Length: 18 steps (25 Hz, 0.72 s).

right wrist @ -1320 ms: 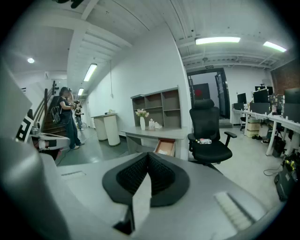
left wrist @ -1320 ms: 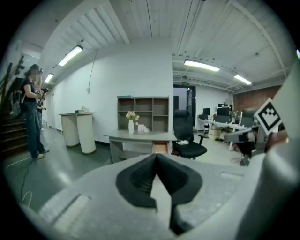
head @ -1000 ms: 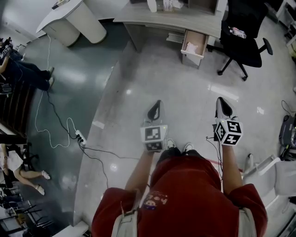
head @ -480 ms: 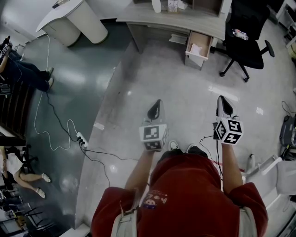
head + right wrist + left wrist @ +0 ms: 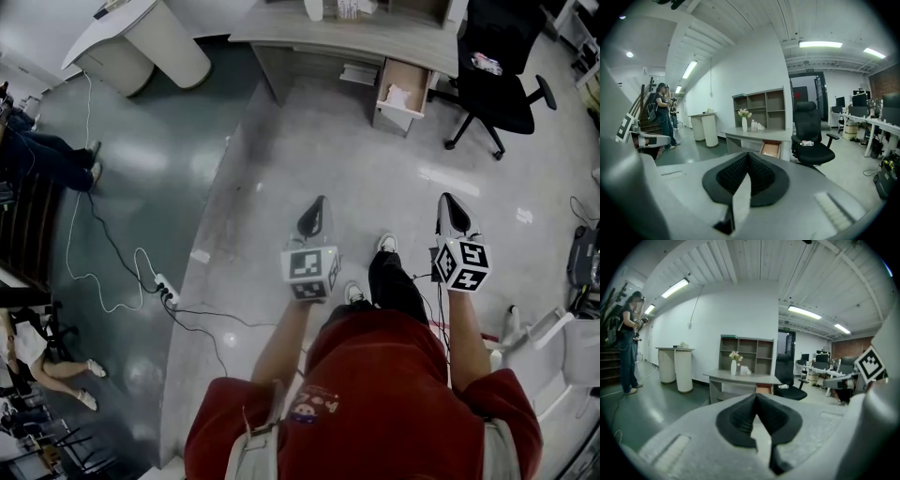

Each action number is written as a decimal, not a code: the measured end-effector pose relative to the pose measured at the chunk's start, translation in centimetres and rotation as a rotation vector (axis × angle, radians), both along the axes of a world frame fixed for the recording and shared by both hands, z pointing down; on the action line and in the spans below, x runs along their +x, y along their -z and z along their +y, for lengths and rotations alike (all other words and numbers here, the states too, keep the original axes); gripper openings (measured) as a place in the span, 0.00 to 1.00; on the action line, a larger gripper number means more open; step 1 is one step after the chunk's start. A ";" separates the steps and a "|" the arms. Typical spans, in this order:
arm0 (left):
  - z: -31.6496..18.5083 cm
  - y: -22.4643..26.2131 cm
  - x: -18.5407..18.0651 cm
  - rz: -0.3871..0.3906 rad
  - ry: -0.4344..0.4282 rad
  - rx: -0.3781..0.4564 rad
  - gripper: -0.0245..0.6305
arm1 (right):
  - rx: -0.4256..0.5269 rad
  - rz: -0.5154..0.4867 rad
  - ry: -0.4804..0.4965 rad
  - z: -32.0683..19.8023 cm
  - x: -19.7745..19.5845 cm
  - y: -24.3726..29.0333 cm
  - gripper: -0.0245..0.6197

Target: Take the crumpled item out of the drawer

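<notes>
Pointing toward the person (image 5: 375, 394), the drawer (image 5: 409, 75) holds a crumpled item (image 5: 397, 97) (white).

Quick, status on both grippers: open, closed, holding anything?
Left gripper: closed, nothing between the jaws.
Right gripper: closed, nothing between the jaws.

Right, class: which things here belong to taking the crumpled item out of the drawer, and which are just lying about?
Job in hand:
- open drawer
- crumpled item inside it
- left claw and right claw, both shut

Lying about:
- office chair
- power strip
- vase
</notes>
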<state>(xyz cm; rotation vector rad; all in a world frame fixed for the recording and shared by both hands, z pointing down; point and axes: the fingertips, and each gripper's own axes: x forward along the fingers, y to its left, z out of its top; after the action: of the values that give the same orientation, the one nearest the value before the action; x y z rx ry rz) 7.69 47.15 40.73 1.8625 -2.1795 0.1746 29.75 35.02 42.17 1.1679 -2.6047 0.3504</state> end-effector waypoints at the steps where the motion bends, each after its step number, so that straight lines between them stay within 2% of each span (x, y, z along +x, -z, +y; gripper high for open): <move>1: -0.4 -0.2 -0.2 -0.001 -0.001 -0.007 0.04 | -0.002 0.002 -0.002 -0.4 -0.2 -0.2 0.04; 8: -4.1 -1.4 -2.3 -0.019 -0.002 -0.034 0.04 | -0.014 -0.001 0.010 -4.5 -3.0 -1.3 0.04; 18: -13.4 -1.1 -4.9 -0.024 0.006 -0.060 0.04 | -0.038 0.001 0.026 -13.7 -6.1 -1.5 0.04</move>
<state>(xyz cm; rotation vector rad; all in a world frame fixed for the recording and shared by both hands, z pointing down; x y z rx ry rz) 2.74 33.77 41.81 1.8301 -2.1708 0.2588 23.61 21.36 43.70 1.1198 -2.5984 0.3928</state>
